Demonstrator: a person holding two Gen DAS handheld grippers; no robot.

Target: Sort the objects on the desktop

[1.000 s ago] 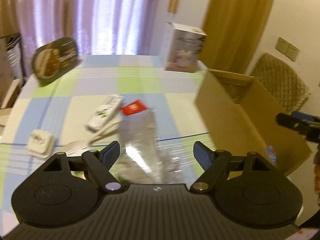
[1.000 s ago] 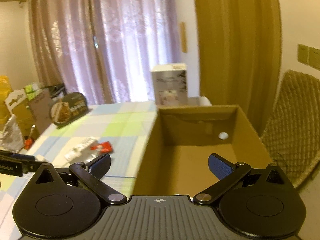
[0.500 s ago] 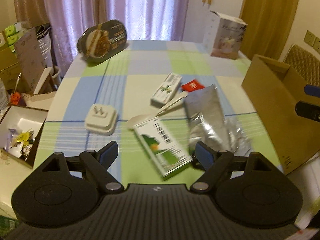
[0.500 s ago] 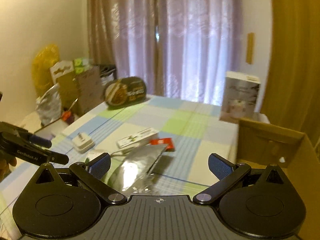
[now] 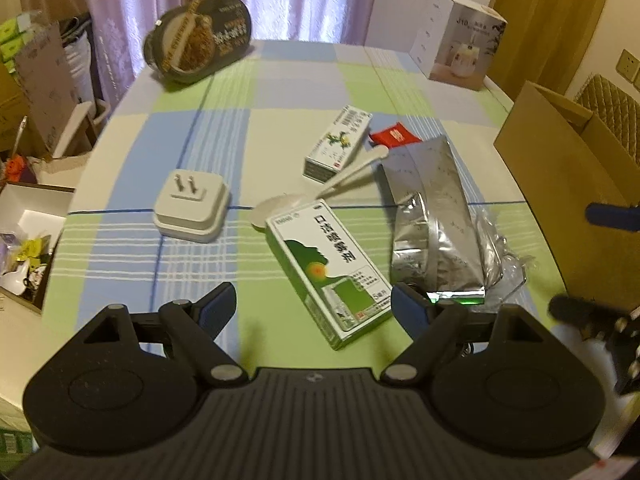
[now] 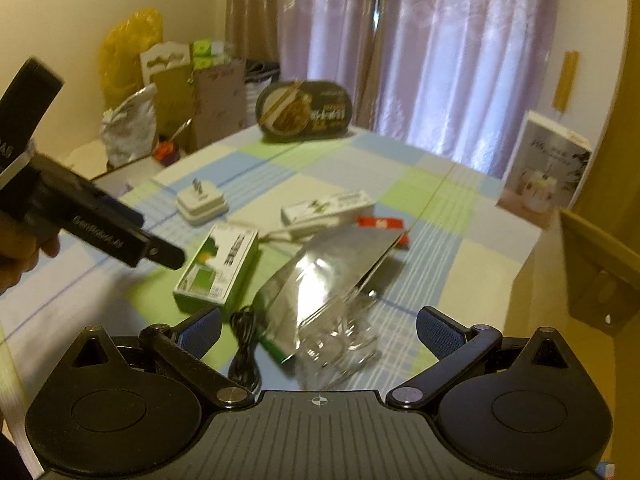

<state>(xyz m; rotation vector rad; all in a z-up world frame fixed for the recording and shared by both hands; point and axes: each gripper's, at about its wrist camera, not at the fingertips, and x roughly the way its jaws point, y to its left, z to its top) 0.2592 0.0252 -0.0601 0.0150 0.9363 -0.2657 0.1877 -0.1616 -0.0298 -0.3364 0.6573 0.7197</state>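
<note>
Both sets of jaws are standing wide and holding nothing: the left gripper [image 5: 312, 306] is hanging over the near end of the green-and-white carton [image 5: 327, 268], and the right gripper [image 6: 319, 326] is hovering above the silver foil pouch [image 6: 320, 276] and a coiled black cable [image 6: 244, 344].

By my judgement the sorting is barely begun. Everything is lying loose on the worktop [image 5: 200, 120], and the brown cardboard box [image 5: 560, 168] is waiting at its right edge, its inside out of sight.

The carton is a flat, stiff card box with glossy print. The pouch is crinkled, shiny and soft, with clear plastic film beside it. Farther out are lying a smooth white plug adapter [image 5: 191, 206], a white plastic spoon [image 5: 320, 192], a slim white box [image 5: 338, 143] and a small red packet [image 5: 394, 136].
</note>
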